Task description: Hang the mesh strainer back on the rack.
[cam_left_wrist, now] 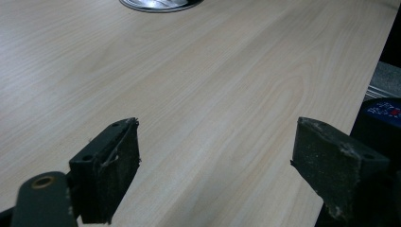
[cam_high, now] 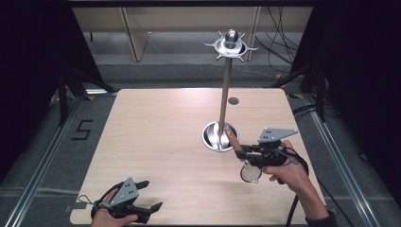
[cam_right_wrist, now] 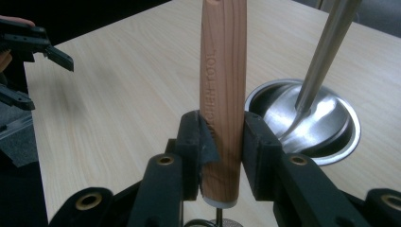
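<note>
A light wooden table [cam_high: 156, 142] with rounded corners stands on a grey floor [cam_high: 42, 142]. A small dark round disc [cam_high: 233, 100] lies on the table near its far edge, right of the middle. On the floor to the left of the table a dark mark shaped like the figure 5 [cam_high: 82, 129] shows beside a metal rail [cam_high: 40, 170]. Another rail [cam_high: 338, 156] runs along the right side. Black cables [cam_high: 279, 38] trail over the floor at the far right. Pale wooden panels [cam_high: 137, 33] stand beyond the far edge of the table.
</note>
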Available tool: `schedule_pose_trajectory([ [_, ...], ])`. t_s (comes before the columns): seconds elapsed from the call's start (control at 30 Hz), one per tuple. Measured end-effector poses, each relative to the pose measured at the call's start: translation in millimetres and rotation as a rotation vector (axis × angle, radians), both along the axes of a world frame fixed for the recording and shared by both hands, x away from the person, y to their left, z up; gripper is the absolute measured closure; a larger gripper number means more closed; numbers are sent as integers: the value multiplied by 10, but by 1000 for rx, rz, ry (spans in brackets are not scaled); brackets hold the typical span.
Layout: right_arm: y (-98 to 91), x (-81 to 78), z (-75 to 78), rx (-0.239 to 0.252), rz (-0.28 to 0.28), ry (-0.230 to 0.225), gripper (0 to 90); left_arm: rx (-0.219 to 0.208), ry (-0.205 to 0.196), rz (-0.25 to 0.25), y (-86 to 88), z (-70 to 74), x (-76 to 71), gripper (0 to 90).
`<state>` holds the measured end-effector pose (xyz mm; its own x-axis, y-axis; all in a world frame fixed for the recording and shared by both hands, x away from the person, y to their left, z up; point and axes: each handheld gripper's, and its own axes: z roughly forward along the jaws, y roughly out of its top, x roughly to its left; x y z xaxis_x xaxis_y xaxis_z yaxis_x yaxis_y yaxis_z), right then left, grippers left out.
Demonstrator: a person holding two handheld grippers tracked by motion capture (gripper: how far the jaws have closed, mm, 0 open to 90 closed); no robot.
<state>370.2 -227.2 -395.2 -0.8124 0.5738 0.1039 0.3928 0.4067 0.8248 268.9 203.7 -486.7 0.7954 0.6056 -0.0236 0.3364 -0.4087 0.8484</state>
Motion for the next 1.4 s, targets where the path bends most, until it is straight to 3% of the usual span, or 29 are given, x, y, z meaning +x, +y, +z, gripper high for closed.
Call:
schedule_pose_trajectory([
  [0.07,-7,4,22,2,-4,10,714,0,-6,3,-1,-1,2,152],
  [0.13,-14,28,61,6,1,-19,714,24,-7,-8,14,7,12,153],
  [0.23,19,46,152,32,-15,-13,714,6,9,8,0,-1,1,152],
  [0.37,39,86,227,44,-8,-44,715,-1,8,7,-4,-1,0,153],
  [0.4,56,106,271,60,-12,-73,715,6,10,7,0,2,2,153],
  [0.5,73,112,326,79,-12,-70,714,9,10,9,-1,1,3,153],
  [0.67,102,145,454,106,-8,-109,715,9,10,8,-2,2,6,153],
  [0.73,97,156,480,99,1,-106,715,22,-9,-9,6,6,23,153],
  [0.9,118,171,553,125,-7,-102,714,25,-4,-12,8,9,21,153],
  [0.97,111,202,594,133,-6,-147,714,20,0,-11,5,6,17,153],
  [1.2,89,226,791,168,-21,-160,714,9,9,8,-1,1,4,153],
  [1.27,79,227,838,179,-29,-140,715,7,9,8,0,1,2,153],
  [1.3,59,251,885,181,-23,-170,714,4,2,11,-2,-1,3,153],
  [1.4,45,260,930,189,-29,-177,714,9,14,9,0,0,3,153],
])
